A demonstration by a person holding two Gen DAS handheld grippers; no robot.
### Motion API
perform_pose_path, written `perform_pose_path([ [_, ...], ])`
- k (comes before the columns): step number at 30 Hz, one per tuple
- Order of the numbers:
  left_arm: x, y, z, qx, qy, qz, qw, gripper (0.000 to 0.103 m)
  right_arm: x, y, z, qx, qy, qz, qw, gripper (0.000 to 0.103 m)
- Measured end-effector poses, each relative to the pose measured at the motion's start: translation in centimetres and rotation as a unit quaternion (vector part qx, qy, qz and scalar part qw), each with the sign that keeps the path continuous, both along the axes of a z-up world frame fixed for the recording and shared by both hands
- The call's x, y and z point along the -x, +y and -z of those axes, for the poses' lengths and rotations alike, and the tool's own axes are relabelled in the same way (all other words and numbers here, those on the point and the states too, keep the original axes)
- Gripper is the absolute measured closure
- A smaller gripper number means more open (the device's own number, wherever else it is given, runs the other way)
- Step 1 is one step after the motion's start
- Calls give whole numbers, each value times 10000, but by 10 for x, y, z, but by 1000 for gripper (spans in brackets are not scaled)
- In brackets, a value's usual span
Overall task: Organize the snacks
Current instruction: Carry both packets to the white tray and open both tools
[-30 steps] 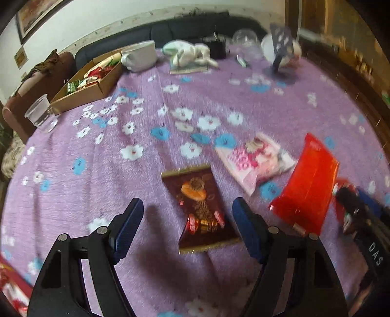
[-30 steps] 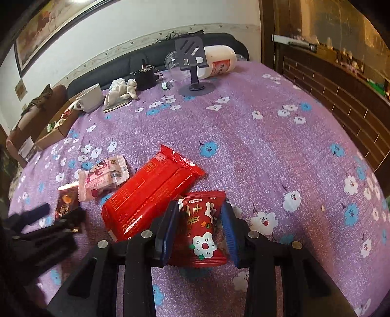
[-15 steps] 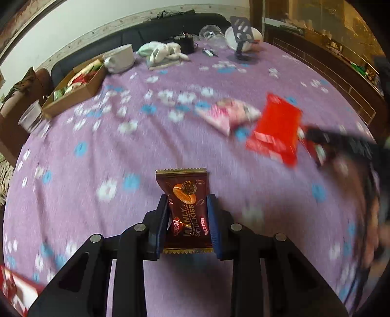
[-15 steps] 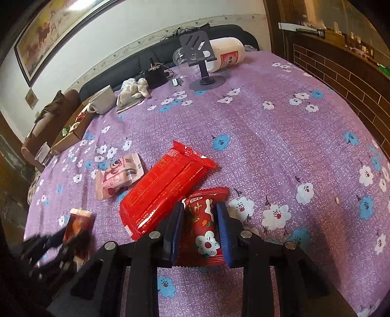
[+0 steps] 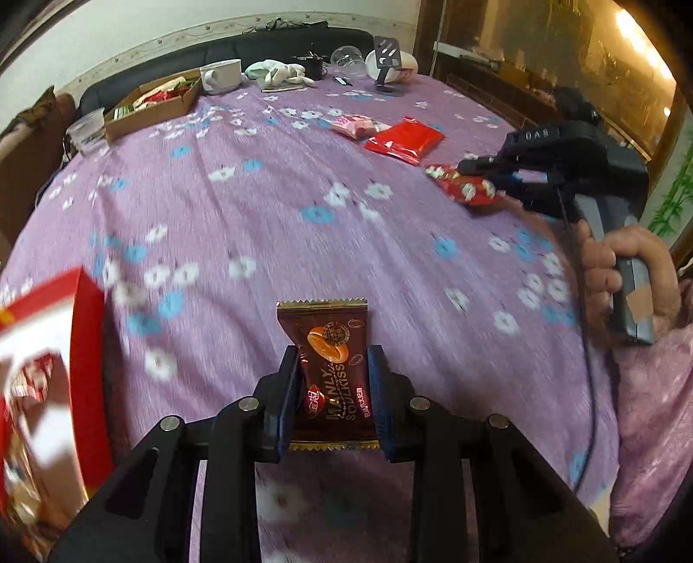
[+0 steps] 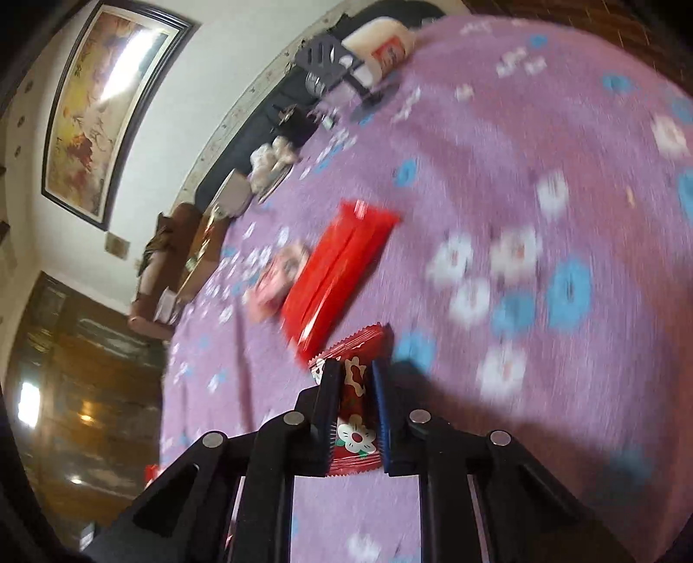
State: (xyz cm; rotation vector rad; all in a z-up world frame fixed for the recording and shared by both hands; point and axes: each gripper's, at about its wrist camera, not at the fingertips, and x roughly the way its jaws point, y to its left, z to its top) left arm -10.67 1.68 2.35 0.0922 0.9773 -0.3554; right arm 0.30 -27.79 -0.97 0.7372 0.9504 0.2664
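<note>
My left gripper [image 5: 332, 368] is shut on a brown chocolate snack packet [image 5: 331, 359] and holds it above the purple flowered tablecloth [image 5: 268, 208]. My right gripper [image 6: 355, 381] is shut on a small red snack packet with a white flower [image 6: 355, 411], lifted off the cloth and tilted; it also shows in the left wrist view [image 5: 465, 188]. A long red packet [image 5: 405, 139] and a pink packet [image 5: 357, 125] lie on the cloth further back. A red and white snack box [image 5: 41, 381] stands at the near left.
A cardboard box of snacks [image 5: 151, 104], a white cup [image 5: 223, 76], a plastic cup [image 5: 89, 130], a cloth [image 5: 277, 71], a phone stand [image 5: 387, 65] and a white bottle [image 6: 381, 39] sit along the far edge. A dark sofa lies behind.
Both grippers have lifted their packets off the cloth. The left has pulled back toward the red box at near left. The right view has tilted sharply.
</note>
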Motion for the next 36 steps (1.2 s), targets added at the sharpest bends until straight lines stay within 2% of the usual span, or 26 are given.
perform_pose_path([
  [3,16,8,0,291,-1,22,9996,76,21,15,0,-74,59,-175,9998,90],
  [9,40,25,-9,491,-201,-50,9986,76,61,58,-7,-184,1,-710,9973,94],
  [11,45,31,-10,510,-246,-82,9984,76,73,75,-12,315,-35,-748,9967,91],
  [14,47,36,-4,604,-168,-147,9979,76,78,92,-14,433,-16,-864,9953,86],
  [16,49,38,-2,673,-144,-149,9975,76,79,97,-14,522,45,-829,9952,72],
  [17,51,38,-1,686,-145,-146,9974,76,79,106,-16,769,65,-843,9935,61],
  [18,52,39,-1,716,-140,-150,9972,76,79,112,-16,973,78,-860,9915,56],
  [20,53,41,-1,771,-139,-157,9968,76,81,130,-19,1539,-46,-913,9839,56],
  [23,56,45,0,837,-133,-179,9962,76,87,147,-18,2359,-222,-821,9681,67],
  [26,58,53,2,993,-104,-228,9947,76,91,153,-20,2600,-330,-775,9619,69],
  [28,61,60,0,1135,-110,-263,9931,76,94,144,-18,2238,-273,-672,9719,69],
  [29,62,63,-3,1178,-145,-281,9925,76,95,136,-19,1892,-237,-620,9797,69],
  [31,65,68,-11,1294,-223,-294,9909,76,96,130,-21,1476,-282,-662,9864,69],
  [33,70,74,-22,1387,-397,-315,9890,76,102,128,-28,1088,-343,-733,9908,69],
  [36,77,90,-41,1498,-700,-427,9853,76,108,148,-45,797,-531,-1077,9896,69],
])
